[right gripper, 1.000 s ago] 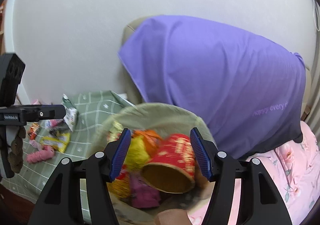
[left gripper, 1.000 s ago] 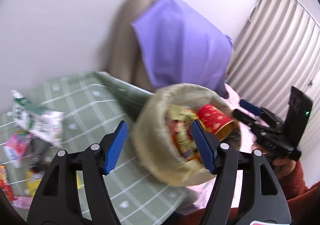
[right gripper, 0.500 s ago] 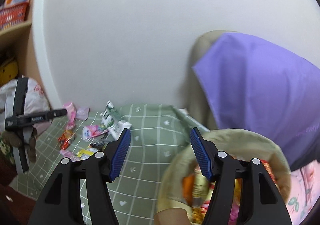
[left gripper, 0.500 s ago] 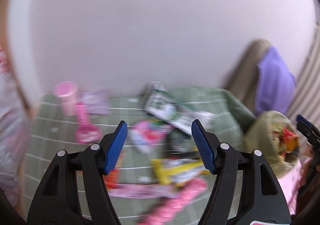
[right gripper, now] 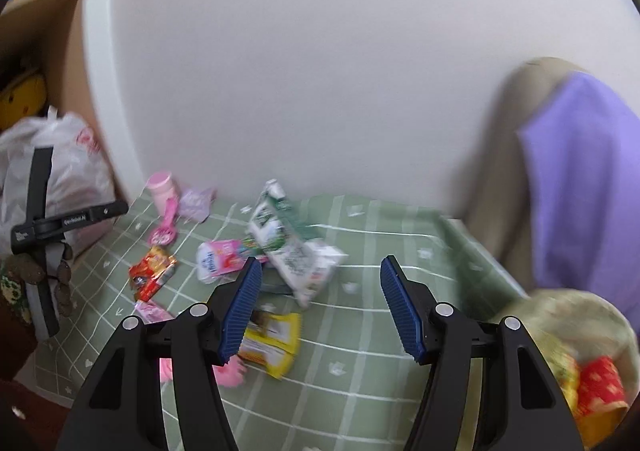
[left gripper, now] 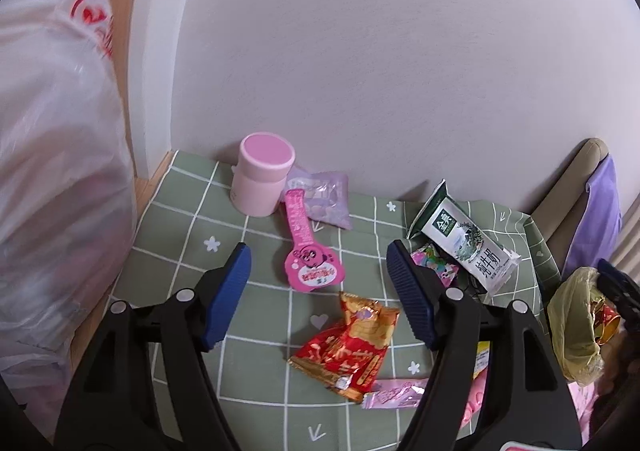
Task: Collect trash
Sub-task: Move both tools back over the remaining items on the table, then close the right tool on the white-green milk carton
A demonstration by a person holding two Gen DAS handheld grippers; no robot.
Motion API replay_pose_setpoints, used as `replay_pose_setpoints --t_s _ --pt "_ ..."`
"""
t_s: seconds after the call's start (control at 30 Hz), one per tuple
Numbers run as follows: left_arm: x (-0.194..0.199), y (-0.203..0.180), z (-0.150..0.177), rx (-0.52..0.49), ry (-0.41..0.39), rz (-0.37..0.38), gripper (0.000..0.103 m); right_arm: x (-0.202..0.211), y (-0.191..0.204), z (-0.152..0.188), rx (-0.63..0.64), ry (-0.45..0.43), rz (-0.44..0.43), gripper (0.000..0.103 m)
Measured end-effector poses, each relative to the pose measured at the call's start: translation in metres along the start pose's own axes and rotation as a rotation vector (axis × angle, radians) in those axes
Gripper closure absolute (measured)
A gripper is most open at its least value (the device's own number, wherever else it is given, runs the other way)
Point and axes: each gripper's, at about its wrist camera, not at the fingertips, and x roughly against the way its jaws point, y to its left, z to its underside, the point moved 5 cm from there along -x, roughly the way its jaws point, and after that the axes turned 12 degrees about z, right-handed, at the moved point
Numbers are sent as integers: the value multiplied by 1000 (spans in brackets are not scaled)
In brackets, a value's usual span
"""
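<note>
Trash lies on a green checked cloth (left gripper: 256, 235): a pink spoon-shaped packet (left gripper: 308, 255), a red and gold snack wrapper (left gripper: 348, 343), a lilac packet (left gripper: 326, 199), a white and green milk carton (left gripper: 464, 239) and a pink cylinder jar (left gripper: 262, 179). My left gripper (left gripper: 318, 291) is open and empty above the pink packet and red wrapper. My right gripper (right gripper: 320, 307) is open and empty above the cloth, near the carton (right gripper: 292, 251) and a yellow wrapper (right gripper: 272, 339). The tan trash bag (right gripper: 572, 355), full of wrappers, is at the lower right; it also shows in the left wrist view (left gripper: 576, 319).
A white plastic bag (left gripper: 52, 179) stands left of the cloth against a wooden shelf. A white wall backs the cloth. A chair draped in purple fabric (right gripper: 580, 179) stands at the right. The left gripper's body (right gripper: 44, 231) shows at the left of the right wrist view.
Both grippers have swung left, away from the trash bag and chair and over the cloth. The left one now looks down on the pink packet and red wrapper. Both stayed open.
</note>
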Motion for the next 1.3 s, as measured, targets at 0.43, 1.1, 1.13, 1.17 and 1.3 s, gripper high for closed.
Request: replay_pose_setpoints --t_s 0.43,1.1,1.13,1.17,1.3 --pt "8 39 -1 57 18 -75 33 -159 165 -51 176 85 -227 50" --pt "14 56 17 74 37 -85 33 -198 235 -60 266 118 -249 96" --pt "13 56 18 81 42 -80 33 -194 234 -60 262 117 -260 98" --pt "11 56 18 86 45 -76 33 -190 231 -60 258 115 -269 98" --pt "15 49 19 82 60 -52 33 -182 215 -60 241 111 -283 99"
